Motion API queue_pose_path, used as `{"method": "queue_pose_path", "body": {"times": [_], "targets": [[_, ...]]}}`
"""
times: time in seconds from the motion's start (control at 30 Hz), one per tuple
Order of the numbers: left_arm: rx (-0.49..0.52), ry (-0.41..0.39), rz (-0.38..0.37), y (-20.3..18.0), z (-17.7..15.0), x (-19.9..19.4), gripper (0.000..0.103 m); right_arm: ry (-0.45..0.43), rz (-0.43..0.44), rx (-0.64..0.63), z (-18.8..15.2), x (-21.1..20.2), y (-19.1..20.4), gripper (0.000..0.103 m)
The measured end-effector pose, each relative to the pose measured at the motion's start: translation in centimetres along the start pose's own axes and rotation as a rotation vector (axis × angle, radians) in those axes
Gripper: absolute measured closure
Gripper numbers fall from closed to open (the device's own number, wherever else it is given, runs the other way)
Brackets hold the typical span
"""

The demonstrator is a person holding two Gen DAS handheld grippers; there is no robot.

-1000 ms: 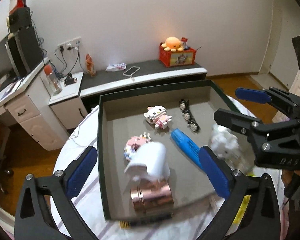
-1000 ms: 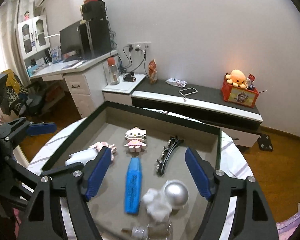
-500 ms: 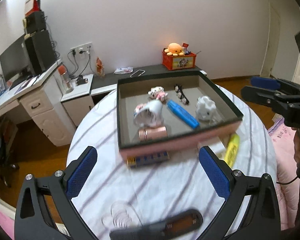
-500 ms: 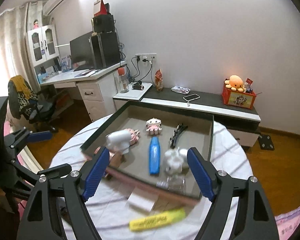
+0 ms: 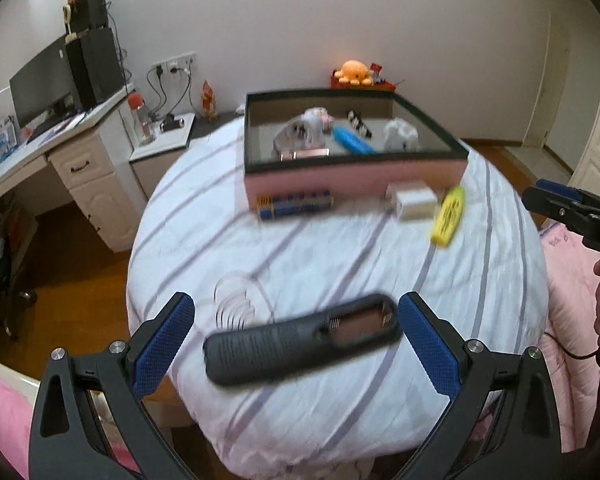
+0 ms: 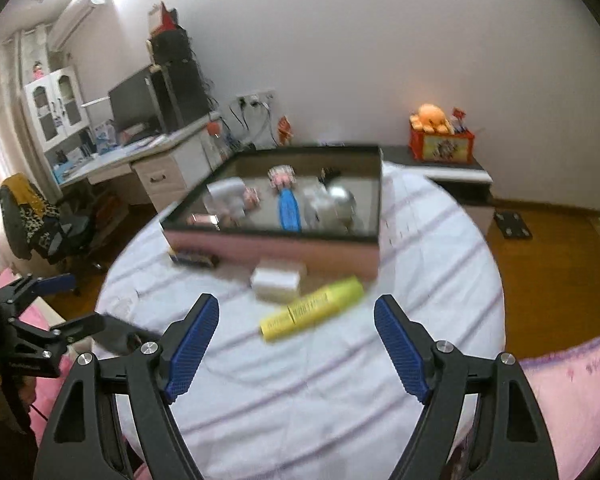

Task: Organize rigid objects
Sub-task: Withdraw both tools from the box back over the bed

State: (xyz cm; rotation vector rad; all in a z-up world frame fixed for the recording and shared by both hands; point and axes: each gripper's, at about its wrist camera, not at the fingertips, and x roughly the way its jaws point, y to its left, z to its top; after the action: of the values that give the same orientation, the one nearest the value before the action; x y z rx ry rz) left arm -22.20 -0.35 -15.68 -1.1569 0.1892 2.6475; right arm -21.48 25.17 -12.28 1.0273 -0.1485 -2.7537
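A pink-walled box (image 5: 340, 180) (image 6: 283, 248) with a dark rim stands at the far side of the round striped table (image 5: 340, 272). It holds a blue marker (image 5: 352, 140) (image 6: 288, 208), a white fluffy toy (image 5: 400, 134), a silver ball (image 6: 342, 200) and several other small items. In front of the box lie a blue pack (image 5: 295, 204), a small white box (image 6: 277, 280) and a yellow highlighter (image 6: 312, 308). My left gripper (image 5: 295, 306) stands open above a black remote-like object (image 5: 300, 344). My right gripper (image 6: 296, 301) stands open just short of the highlighter, touching nothing.
A clear coiled piece (image 5: 233, 300) lies left of the black object. A desk with a monitor (image 5: 39, 92) stands at the left, and a low cabinet with a red toy box (image 6: 440, 146) runs along the wall. Pink bedding (image 6: 572, 380) borders the table's near right.
Both grippers have pulled back from over the box to the table's near side. The black object and the yellow highlighter have come into view between the open fingers.
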Motion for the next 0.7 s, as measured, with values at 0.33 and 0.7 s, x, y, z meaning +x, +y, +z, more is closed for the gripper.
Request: {"method": "queue_pose_path", "body": {"times": [0.33, 0.7], "targets": [[-0.006, 0.064, 0.031, 1.2, -3.5, 1.2, 0.000, 0.118, -0.035, 0.047, -4.9, 2.1, -0.7, 0.021], [0.036, 0.103, 0.078, 3.1, -4.4, 3.9, 0.000, 0.146, -0.021, 0.041, -5.2, 3.0, -0.1, 0.022]]}}
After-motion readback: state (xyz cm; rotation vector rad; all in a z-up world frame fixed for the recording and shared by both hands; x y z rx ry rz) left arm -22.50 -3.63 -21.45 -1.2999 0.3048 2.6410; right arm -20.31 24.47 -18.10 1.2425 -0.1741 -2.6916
